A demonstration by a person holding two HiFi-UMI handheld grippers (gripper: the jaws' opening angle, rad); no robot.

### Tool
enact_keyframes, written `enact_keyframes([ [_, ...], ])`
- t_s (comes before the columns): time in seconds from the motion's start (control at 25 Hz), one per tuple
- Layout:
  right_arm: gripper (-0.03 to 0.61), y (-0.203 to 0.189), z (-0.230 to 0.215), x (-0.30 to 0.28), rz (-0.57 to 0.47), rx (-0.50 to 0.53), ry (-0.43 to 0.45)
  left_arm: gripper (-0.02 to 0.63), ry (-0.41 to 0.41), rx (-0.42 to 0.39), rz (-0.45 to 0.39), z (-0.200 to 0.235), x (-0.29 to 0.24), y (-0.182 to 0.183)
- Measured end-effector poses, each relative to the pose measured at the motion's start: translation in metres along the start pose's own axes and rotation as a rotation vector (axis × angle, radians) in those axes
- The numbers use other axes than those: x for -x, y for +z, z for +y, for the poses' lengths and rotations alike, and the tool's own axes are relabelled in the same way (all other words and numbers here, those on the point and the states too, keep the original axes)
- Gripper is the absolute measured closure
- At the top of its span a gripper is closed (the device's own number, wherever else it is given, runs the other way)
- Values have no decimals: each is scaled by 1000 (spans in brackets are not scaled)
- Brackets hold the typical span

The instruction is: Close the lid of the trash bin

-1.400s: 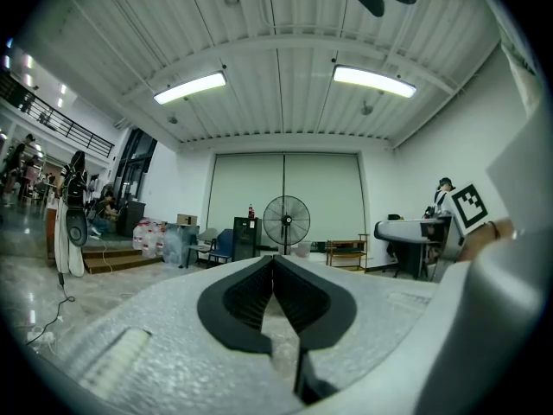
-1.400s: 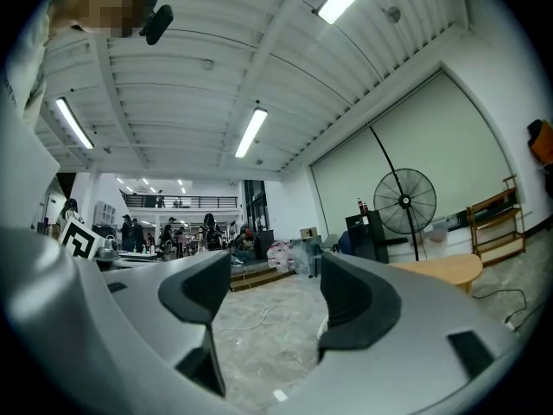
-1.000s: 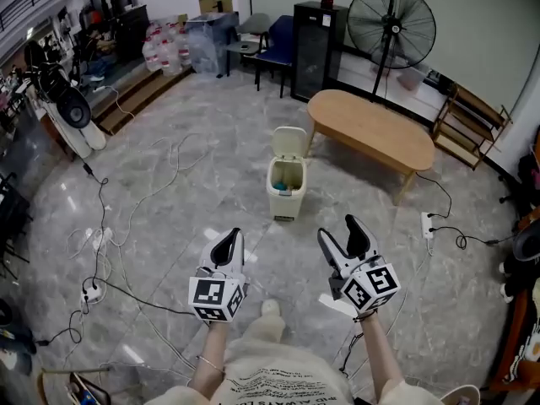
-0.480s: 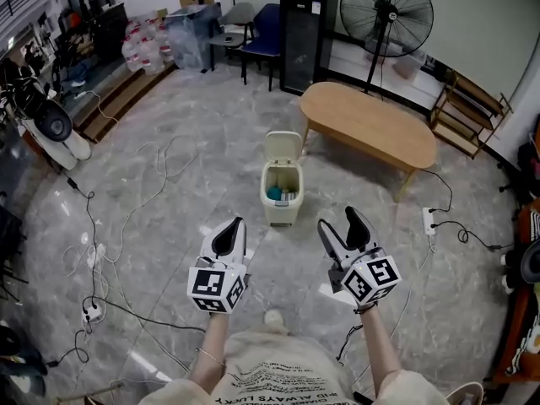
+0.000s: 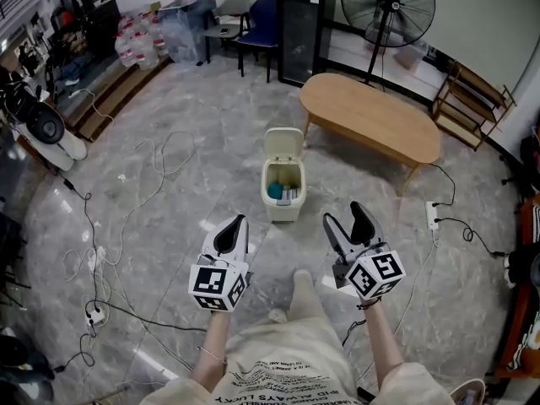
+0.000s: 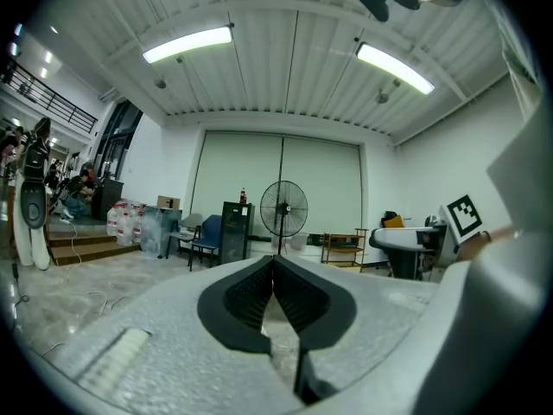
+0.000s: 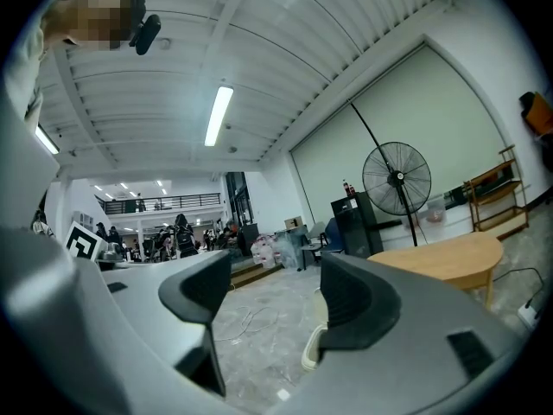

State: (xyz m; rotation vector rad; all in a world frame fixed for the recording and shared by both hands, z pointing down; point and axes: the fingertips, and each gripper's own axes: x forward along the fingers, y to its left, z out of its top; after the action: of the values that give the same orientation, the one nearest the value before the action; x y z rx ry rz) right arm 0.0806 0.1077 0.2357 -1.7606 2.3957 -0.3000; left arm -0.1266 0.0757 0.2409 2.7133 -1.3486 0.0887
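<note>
A cream trash bin (image 5: 283,194) stands on the grey marble floor with its lid (image 5: 284,143) tipped up and back, and blue and white rubbish shows inside. My left gripper (image 5: 232,231) hovers short of the bin and to its left, jaws shut and empty. To the bin's near right hangs my right gripper (image 5: 352,226), open with nothing between its jaws. In the right gripper view the raised lid (image 7: 312,347) shows low between the jaws. The left gripper view holds only the shut left gripper (image 6: 275,262) against the far wall.
An oval wooden table (image 5: 369,127) stands just behind and right of the bin. Cables (image 5: 135,192) trail over the floor at the left, and a power strip (image 5: 434,216) lies at the right. A standing fan (image 5: 387,8) and black cabinet (image 5: 300,30) are at the back.
The view has come nearer the bin, which now sits closer to both grippers. The person's foot has stepped forward between the arms. The jaws have kept their state.
</note>
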Motion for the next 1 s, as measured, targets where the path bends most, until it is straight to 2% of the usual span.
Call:
enact_keyframes([
  [0.2, 272, -4, -17, -21, 11, -4, -1, 591, 16, 9, 7, 17, -22, -3],
  [0.48, 272, -6, -63, -77, 26, -19, -19, 591, 36, 22, 38, 42, -82, -8],
  [1.0, 272, -14, -148, -234, 180, -7, 101, 591, 100, 81, 106, 94, -233, -8],
])
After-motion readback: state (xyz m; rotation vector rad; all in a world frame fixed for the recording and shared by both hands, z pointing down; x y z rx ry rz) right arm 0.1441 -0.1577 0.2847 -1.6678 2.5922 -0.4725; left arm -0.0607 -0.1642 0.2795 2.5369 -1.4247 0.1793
